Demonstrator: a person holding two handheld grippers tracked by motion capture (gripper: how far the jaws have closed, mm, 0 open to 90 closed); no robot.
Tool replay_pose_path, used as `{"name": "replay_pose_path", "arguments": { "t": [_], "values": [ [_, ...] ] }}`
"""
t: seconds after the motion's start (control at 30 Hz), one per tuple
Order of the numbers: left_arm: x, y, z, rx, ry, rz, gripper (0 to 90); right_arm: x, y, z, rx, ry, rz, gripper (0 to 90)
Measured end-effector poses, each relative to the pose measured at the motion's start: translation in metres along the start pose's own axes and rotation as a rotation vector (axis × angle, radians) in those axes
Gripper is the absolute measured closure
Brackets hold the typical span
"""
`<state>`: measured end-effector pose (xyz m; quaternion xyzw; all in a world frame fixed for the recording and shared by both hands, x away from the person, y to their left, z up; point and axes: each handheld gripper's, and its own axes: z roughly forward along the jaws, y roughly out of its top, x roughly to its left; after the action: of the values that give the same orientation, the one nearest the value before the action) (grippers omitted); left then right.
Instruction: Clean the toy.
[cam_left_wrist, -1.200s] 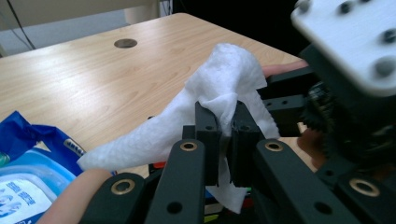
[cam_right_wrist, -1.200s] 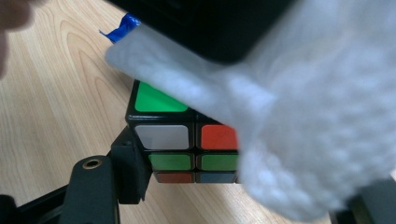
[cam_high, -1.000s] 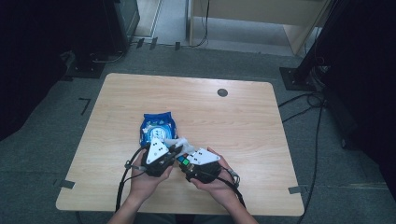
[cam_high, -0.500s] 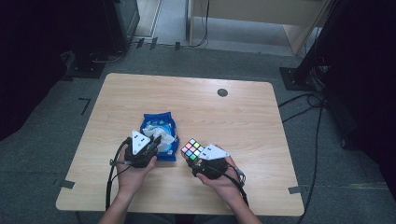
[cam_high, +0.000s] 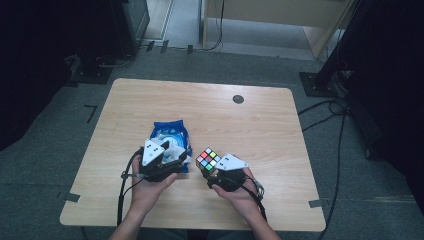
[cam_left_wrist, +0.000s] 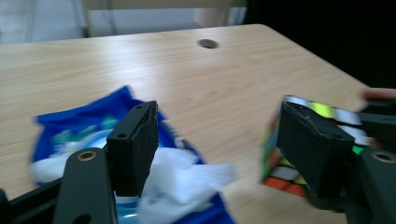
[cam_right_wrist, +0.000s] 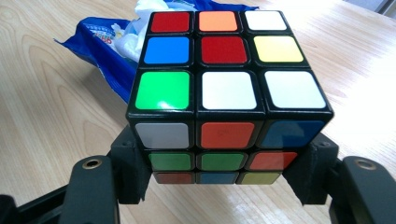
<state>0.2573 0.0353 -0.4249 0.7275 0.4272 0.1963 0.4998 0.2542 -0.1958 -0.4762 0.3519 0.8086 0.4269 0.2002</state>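
A scrambled Rubik's cube (cam_right_wrist: 219, 79) sits between the jaws of my right gripper (cam_right_wrist: 219, 175), which is shut on its lower layer. In the high view the cube (cam_high: 208, 158) is held just above the table by the right gripper (cam_high: 214, 169). My left gripper (cam_high: 176, 156) hovers over the near end of a blue packet (cam_high: 169, 132). Its jaws have just been opening and now stand wide apart (cam_left_wrist: 217, 121). White tissue (cam_left_wrist: 187, 177) poking from the packet (cam_left_wrist: 70, 130) lies below the gap, and neither pad presses on it. The cube (cam_left_wrist: 282, 177) shows behind the right-hand jaw.
The wooden table (cam_high: 225, 120) has a small dark round grommet (cam_high: 238, 99) near its far edge. Cables trail from both grippers over the near edge. Dark stands and more cables are on the grey floor around the table.
The left gripper has pulled away from the cube and the right gripper, over to the packet, and its jaws now stand wide. The right gripper with the cube has stayed put.
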Motion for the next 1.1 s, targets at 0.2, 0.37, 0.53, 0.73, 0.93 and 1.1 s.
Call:
{"name": "replay_pose_path", "arguments": {
  "t": [0.2, 0.37, 0.53, 0.73, 0.93, 1.1],
  "values": [
    [-0.025, -0.002, 0.010, 0.054, -0.085, 0.029, 28.2, 0.007, 0.001, 0.001, -0.011, 0.012, -0.004, 35.0],
    [-0.036, -0.007, 0.018, 0.101, -0.112, 0.058, 26.1, 0.014, 0.002, 0.002, -0.025, 0.022, -0.015, 35.0],
    [-0.038, -0.009, 0.023, 0.144, -0.126, 0.071, 24.8, 0.017, 0.001, 0.003, -0.040, 0.029, -0.018, 34.9],
    [-0.038, -0.011, 0.027, 0.172, -0.132, 0.058, 27.1, 0.022, 0.002, 0.003, -0.056, 0.022, -0.062, 34.9],
    [-0.034, -0.011, 0.028, 0.200, -0.148, 0.049, 30.5, 0.027, 0.002, 0.003, -0.066, 0.003, -0.088, 34.8],
    [-0.033, -0.010, 0.027, 0.200, -0.150, 0.064, 33.3, 0.028, 0.001, 0.003, -0.073, -0.015, -0.095, 34.7]
  ]
}}
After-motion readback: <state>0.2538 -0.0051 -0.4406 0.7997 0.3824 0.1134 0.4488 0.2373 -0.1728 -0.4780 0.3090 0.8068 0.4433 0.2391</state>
